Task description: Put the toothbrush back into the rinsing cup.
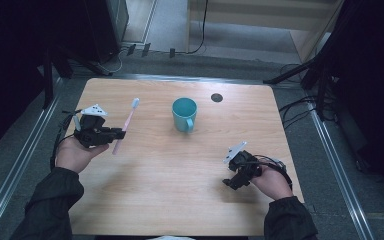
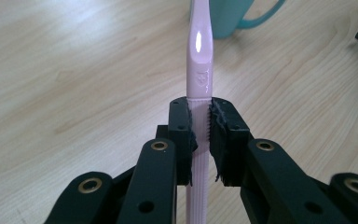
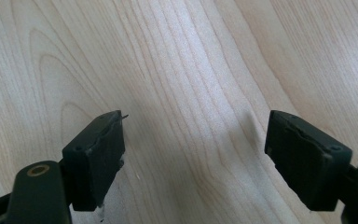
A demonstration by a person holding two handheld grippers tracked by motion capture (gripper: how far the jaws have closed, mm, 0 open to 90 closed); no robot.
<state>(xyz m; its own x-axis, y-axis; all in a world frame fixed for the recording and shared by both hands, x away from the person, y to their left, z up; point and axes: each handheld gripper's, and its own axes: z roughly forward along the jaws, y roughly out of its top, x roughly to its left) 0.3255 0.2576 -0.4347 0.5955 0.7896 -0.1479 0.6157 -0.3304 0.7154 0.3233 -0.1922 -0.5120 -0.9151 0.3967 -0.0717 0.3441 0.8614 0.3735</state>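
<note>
- While the left gripper [image 1: 114, 134] sits at nine o'clock near the surface's [image 1: 180, 175] left edge, its jaws are clamped on the pink toothbrush [image 1: 125, 126], head pointing to twelve.
- Teal mug [image 1: 184, 113] stands at centre-back, well apart, bare wood around it.
- Right gripper [image 1: 231, 181], at four o'clock, jaws apart, empty.

Both grippers, the left gripper [image 1: 111, 132] and the right gripper [image 1: 230, 183], are black, each topped by a grey three-cornered plate and trailing a black cable. Brass-ringed pivots and ridged pads mark the jaws. The sleeves [image 1: 50, 207] are dark, cuffs gathered.
</note>
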